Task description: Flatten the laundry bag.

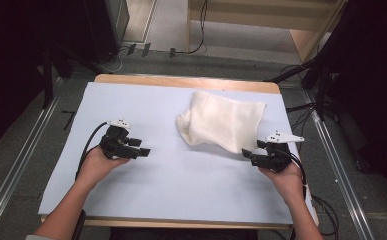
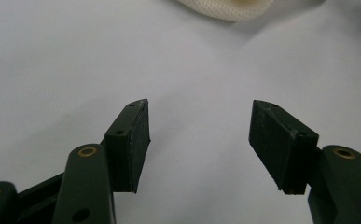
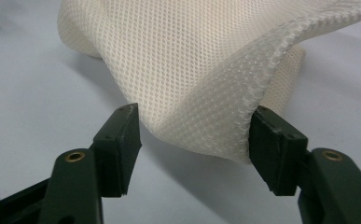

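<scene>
1. High view: at the near edge of the table, a person's forearms come in, each hand holding a two-jaw gripper over the pale blue cover.

2. Closest to the cloth is the right gripper, whose tips sit at the near right corner of the white mesh cloth. In the right gripper view the right gripper has its jaws spread wide with the cloth's stitched, lifted corner drooping between them; the hem lies right at the right-hand pad, but the pads do not pinch it.

3. Well apart, the left gripper hovers over bare cover, pointing right toward the cloth. The left gripper view shows the left gripper gaping, with nothing between the pads and a sliver of cloth far ahead.

4. Farther out, the cloth lies crumpled in the right half of the table, its long axis running from the folded left end to the far right corner.

5. Judged from this, the right hand is placed to close on the corner first.
</scene>
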Tool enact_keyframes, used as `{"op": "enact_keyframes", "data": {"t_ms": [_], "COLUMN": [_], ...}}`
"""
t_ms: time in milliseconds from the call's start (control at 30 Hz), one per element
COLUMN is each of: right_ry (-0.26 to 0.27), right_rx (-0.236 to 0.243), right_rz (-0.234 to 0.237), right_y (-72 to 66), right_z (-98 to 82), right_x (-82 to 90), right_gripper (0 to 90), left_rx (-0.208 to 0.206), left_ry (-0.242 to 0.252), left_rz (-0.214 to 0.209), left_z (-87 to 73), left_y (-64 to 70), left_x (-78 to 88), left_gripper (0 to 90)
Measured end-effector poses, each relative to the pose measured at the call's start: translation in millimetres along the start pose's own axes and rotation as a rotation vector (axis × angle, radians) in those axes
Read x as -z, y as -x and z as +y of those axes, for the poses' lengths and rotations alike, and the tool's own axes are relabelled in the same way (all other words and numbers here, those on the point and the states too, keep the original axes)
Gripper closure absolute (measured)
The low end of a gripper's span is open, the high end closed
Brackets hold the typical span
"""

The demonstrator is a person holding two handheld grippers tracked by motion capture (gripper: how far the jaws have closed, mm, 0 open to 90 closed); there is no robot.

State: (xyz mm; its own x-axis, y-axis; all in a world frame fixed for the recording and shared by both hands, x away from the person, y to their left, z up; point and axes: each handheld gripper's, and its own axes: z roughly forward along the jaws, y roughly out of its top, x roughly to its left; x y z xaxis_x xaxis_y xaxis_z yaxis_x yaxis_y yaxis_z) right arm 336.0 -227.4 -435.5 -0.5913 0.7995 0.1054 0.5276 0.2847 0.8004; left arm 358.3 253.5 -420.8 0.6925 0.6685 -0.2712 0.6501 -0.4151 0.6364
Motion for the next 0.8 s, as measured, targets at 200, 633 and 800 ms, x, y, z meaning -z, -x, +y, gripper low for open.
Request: {"op": "enact_keyframes", "data": {"t_ms": [200, 633, 800], "right_ry": [0.002, -0.022, -0.035], "right_rx": [-0.001, -0.019, -0.031], "right_rz": [0.008, 0.014, 0.007], "right_y": [-2.1, -6.6, -6.1], "right_z": [3.2, -5.6, -8.4], "right_x": [0.5, 3.7, 4.8], "right_gripper": [44.0, 42.7, 42.3], "left_rx": [0.006, -0.048, -0.043], "left_ry": [0.003, 0.003, 0.014], "left_rz": [-0.009, -0.032, -0.037], "left_z": [2.0, 14.9, 17.5], "left_y": [1.5, 4.3, 2.3], "left_x": [-1.1, -16.6, -17.8], "left_gripper": [39.2, 38.0, 37.9]}}
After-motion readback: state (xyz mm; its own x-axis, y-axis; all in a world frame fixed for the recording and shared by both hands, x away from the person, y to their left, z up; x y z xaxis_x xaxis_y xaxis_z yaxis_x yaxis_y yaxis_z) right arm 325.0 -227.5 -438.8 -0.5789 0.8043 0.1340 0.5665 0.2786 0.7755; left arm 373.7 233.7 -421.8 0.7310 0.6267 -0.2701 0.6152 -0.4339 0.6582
